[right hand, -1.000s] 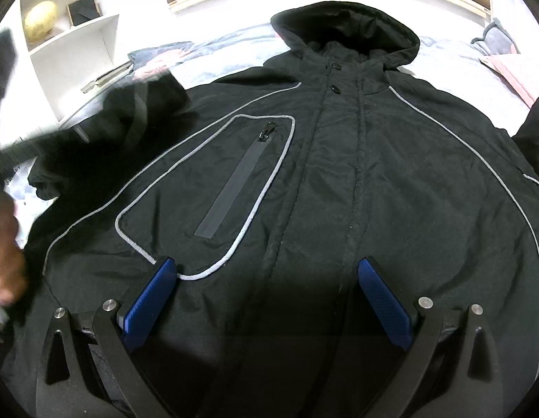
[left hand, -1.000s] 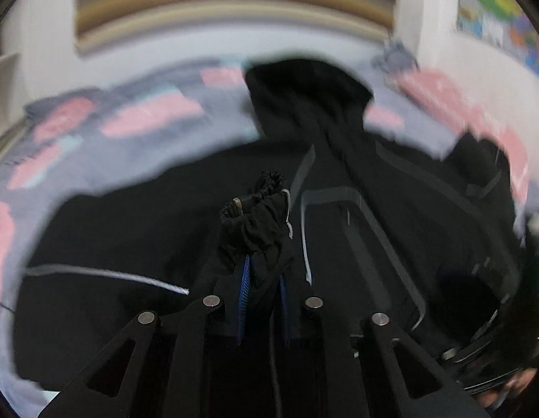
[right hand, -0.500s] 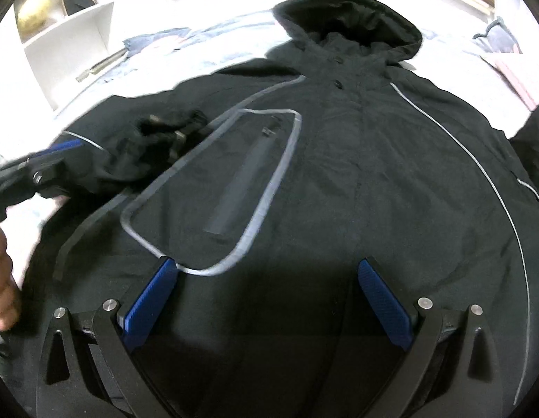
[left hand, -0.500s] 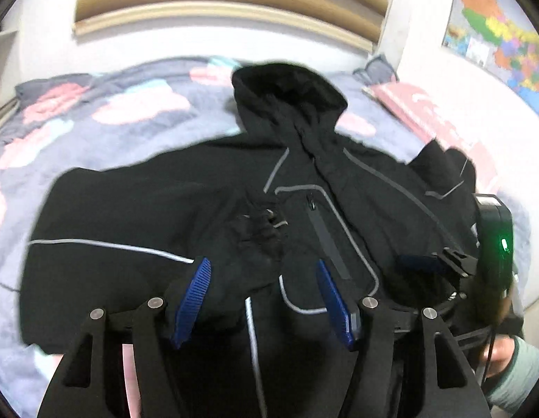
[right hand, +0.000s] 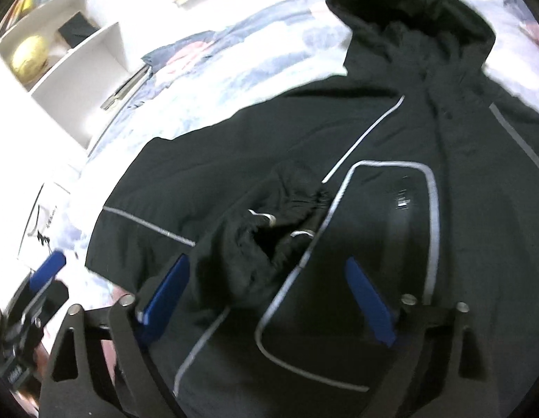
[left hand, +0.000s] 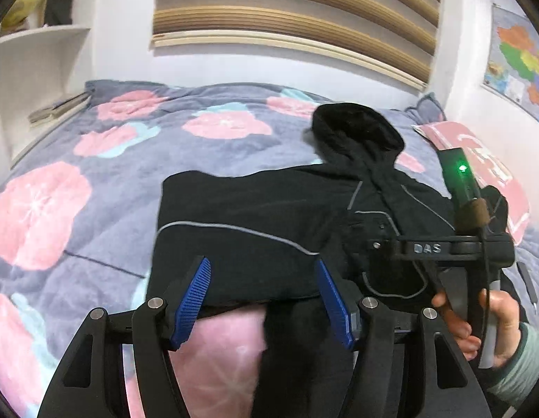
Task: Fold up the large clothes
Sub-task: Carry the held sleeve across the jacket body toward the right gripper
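Both grippers, left (left hand: 264,308) and right (right hand: 269,299), hang spread, holding nothing. That sleeve (right hand: 255,223) on the jacket (right hand: 391,250) looks bunched (could slide off).

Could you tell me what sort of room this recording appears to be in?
Most likely a bedroom: the black jacket lies on a bed with a floral duvet, beside white shelves and a wall map.

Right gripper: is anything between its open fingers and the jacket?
Nothing visible. The right gripper hangs open directly over the jacket, with the folded-in sleeve cuff just ahead of its fingers.
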Tool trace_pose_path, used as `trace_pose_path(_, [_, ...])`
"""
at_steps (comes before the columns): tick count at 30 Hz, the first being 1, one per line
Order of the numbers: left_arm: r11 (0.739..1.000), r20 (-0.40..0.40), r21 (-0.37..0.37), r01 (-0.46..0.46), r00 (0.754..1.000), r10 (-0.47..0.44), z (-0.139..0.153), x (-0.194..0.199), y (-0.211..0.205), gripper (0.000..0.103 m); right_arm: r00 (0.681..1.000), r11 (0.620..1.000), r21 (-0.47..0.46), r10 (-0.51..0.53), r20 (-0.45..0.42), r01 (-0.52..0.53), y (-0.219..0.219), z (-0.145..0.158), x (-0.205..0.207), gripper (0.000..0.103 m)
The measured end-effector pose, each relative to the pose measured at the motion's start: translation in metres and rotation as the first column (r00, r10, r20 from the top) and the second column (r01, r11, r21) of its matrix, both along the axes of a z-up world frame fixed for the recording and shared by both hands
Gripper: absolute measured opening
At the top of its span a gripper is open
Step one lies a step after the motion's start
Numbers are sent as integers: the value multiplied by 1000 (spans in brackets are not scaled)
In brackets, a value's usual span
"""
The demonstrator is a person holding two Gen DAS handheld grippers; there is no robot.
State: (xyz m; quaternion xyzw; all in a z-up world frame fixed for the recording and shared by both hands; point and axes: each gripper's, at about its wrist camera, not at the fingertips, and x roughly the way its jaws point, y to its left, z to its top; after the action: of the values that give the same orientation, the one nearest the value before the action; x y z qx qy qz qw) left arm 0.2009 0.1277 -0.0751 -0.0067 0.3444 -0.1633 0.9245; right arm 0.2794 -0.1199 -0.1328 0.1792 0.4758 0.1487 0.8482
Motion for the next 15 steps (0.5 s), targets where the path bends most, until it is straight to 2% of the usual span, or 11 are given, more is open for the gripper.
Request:
trace_pose_path(2, [1000,-11,-2,-23,1000,23,-3,4,6,65,1000,1000,7,12,-25,-11,8,-8,10,57])
trace_pose_path(3, [999,-13,0,-33,999,33,-4,6,6,65,1000,1000,-9,8,-21,-8,10,-8,11,55])
trace_pose_path(5, [999,-12,11,-48,999,48,-6,10,5,65,999,999,-48,2,36,0,11,2,5,38])
trace_pose_path(7, [998,-8,25,-55,998,56,-5,13,3,65,996,997,-72,0,87,6,7,17,-6,27])
trace_pose_path(11, [998,3,32,-48,999,48,6,20,-6,65,985,995,-90,-19,173,35,-16,53,-25,26])
trace_pose_path(15, [999,14,40,-18,1000,18,17,28,-29,65,962,983,-151,-64,265,107,-57,94,-50,26])
